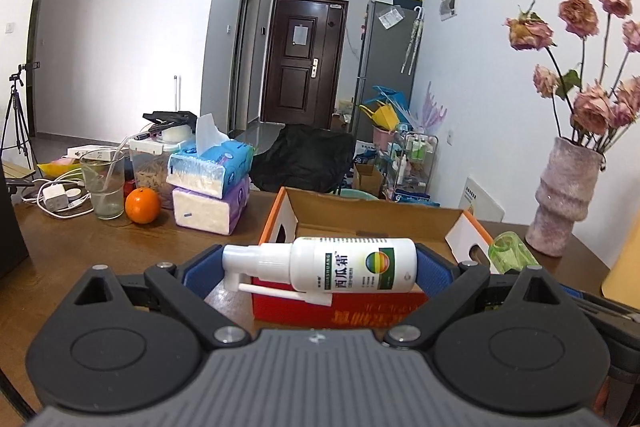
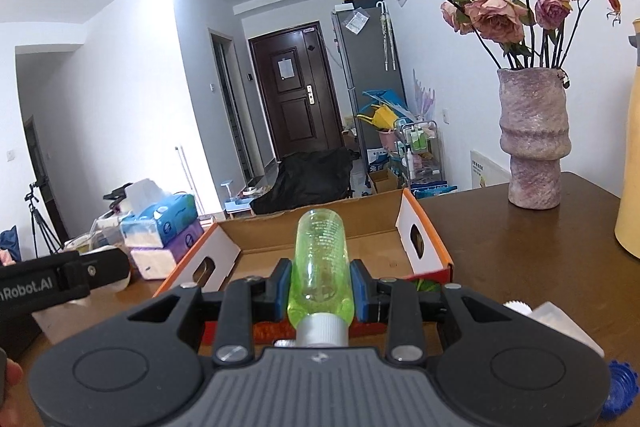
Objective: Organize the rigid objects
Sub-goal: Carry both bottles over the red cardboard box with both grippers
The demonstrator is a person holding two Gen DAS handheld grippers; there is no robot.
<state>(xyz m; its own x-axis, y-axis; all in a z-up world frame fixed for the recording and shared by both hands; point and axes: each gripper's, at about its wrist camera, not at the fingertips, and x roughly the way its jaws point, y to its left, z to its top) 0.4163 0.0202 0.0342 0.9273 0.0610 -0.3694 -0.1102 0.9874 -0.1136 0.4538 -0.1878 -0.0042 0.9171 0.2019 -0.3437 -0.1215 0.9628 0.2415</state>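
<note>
My left gripper (image 1: 318,269) is shut on a white spray bottle (image 1: 340,265), held sideways end to end, nozzle to the left, just in front of the near wall of an open orange-and-red cardboard box (image 1: 276,215). My right gripper (image 2: 320,285) is shut on a clear green bottle (image 2: 320,259) with a silver cap, pointing forward over the near edge of the same box (image 2: 428,227). The green bottle also shows in the left wrist view (image 1: 510,251) at the box's right. The visible part of the box floor looks bare.
A pink vase of dried roses (image 2: 534,139) stands on the brown table right of the box. Stacked tissue packs (image 1: 212,187), an orange (image 1: 142,205), a glass (image 1: 102,185) and chargers lie left. A blue cap (image 2: 622,391) and a white cap (image 2: 516,307) lie at near right.
</note>
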